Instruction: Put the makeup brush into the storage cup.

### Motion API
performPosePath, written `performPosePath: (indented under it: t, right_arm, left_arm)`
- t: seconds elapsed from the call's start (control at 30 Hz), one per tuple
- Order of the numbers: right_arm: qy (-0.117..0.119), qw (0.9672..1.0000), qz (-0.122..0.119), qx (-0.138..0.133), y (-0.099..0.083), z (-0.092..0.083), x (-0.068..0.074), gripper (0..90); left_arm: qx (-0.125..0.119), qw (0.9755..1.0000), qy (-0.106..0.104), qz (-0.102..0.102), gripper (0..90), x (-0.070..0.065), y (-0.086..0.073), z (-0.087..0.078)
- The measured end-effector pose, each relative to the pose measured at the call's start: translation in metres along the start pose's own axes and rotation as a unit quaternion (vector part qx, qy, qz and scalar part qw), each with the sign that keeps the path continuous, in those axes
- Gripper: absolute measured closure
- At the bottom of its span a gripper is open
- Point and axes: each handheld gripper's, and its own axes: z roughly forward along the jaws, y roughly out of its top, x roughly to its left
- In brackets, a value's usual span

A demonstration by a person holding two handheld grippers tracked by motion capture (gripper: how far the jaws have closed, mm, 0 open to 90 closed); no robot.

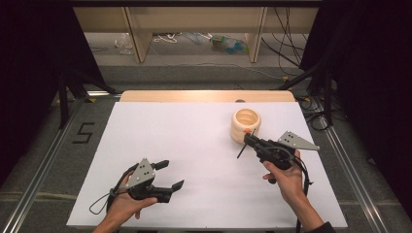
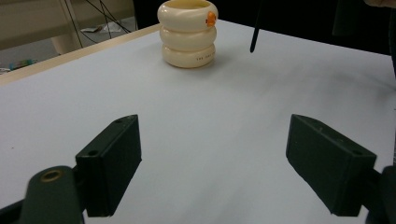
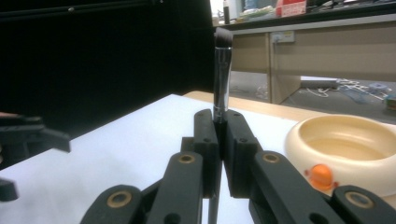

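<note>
While the left gripper (image 1: 169, 175) rests wide open and empty on the counter (image 1: 204, 145), the right gripper (image 3: 219, 135) is clamped on a brush (image 3: 221, 70), just beside the cream cup (image 1: 246, 124) at the counter's far right.

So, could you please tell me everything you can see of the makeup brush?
The makeup brush is slim, with a dark handle, a shiny silver metal ferrule and a dark bristle head. The right tool is shut on its handle. In the right gripper view the bristles point up, and the handle's end pokes out below the jaws. In the high view it hangs above the white table, beside the cream ringed holder.
</note>
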Motion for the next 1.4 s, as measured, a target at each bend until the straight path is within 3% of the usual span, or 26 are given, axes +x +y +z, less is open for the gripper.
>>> performPosePath:
  t: [0.23, 0.4, 0.57, 0.6, 0.7, 0.97, 1.4]
  right_arm:
    - [-0.019, 0.9998, -0.003, 0.006, 0.013, 0.004, -0.011, 85.1]
    - [-0.033, 0.9992, -0.019, 0.009, 0.024, 0.008, -0.016, 85.1]
    - [-0.047, 0.9986, -0.021, -0.01, 0.035, 0.011, -0.022, 85.1]
    - [-0.048, 0.9986, -0.022, -0.001, 0.038, 0.01, -0.023, 85.1]
    - [-0.054, 0.9984, -0.017, -0.009, 0.044, 0.014, -0.026, 85.1]
    - [-0.063, 0.9975, -0.032, -0.005, 0.055, 0.02, -0.031, 85.1]
    - [-0.083, 0.9964, -0.016, -0.008, 0.063, 0.03, -0.045, 85.1]
  left_arm:
    - [-0.001, 1.0, 0.003, -0.001, 18.2, 0.0, 0.0, -0.001]
    - [0.0, 1.0, 0.005, 0.0, 18.2, 0.0, 0.0, -0.001]
    - [-0.001, 1.0, 0.001, 0.005, 18.2, -0.001, 0.001, 0.0]
    - [-0.001, 1.0, 0.002, 0.002, 18.2, -0.001, 0.001, 0.0]
    - [-0.004, 1.0, 0.003, 0.003, 18.2, 0.0, 0.001, 0.0]
    - [-0.006, 1.0, 0.002, -0.001, 18.2, 0.0, 0.001, 0.0]
    - [-0.007, 1.0, 0.003, 0.005, 18.3, 0.0, 0.002, 0.0]
